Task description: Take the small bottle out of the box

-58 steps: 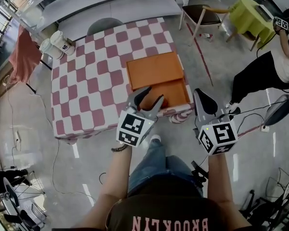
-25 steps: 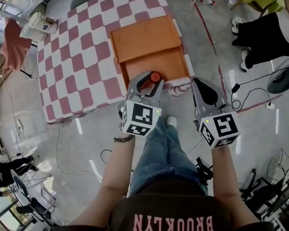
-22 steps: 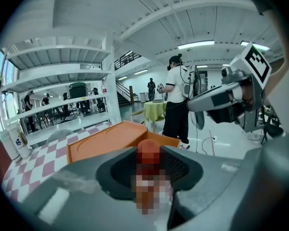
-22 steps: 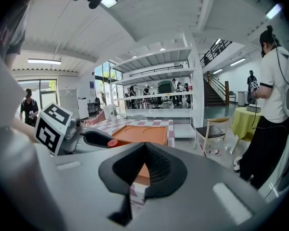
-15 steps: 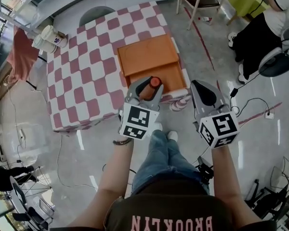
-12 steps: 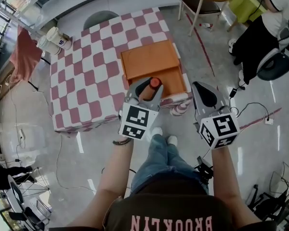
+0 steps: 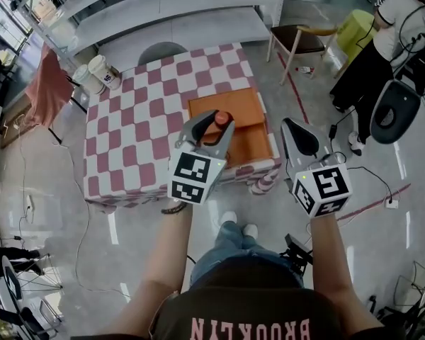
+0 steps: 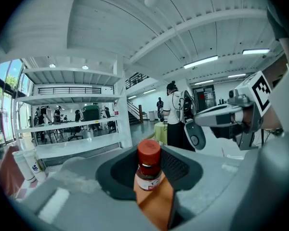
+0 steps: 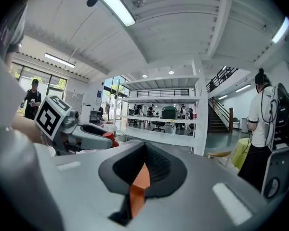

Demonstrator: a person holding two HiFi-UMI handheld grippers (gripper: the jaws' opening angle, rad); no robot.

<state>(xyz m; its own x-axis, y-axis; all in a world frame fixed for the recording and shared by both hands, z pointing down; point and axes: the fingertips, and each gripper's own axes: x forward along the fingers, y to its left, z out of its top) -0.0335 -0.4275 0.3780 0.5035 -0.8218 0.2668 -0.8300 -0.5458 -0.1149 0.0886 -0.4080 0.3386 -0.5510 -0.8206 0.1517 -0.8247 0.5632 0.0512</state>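
In the head view, your left gripper (image 7: 210, 127) is clamped on the small bottle (image 7: 221, 120), held above the open orange box (image 7: 252, 142) on the checked table (image 7: 131, 129). The lift out looks done, and only setting it down seems left. The left gripper view shows both jaws pressing the bottle below its red cap. In the right gripper view, your right gripper (image 9: 142, 172) has its 2 jaws together, empty.

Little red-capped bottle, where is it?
The little bottle is held in the left gripper, near the middle of the head view, over the orange box on the checkered table.
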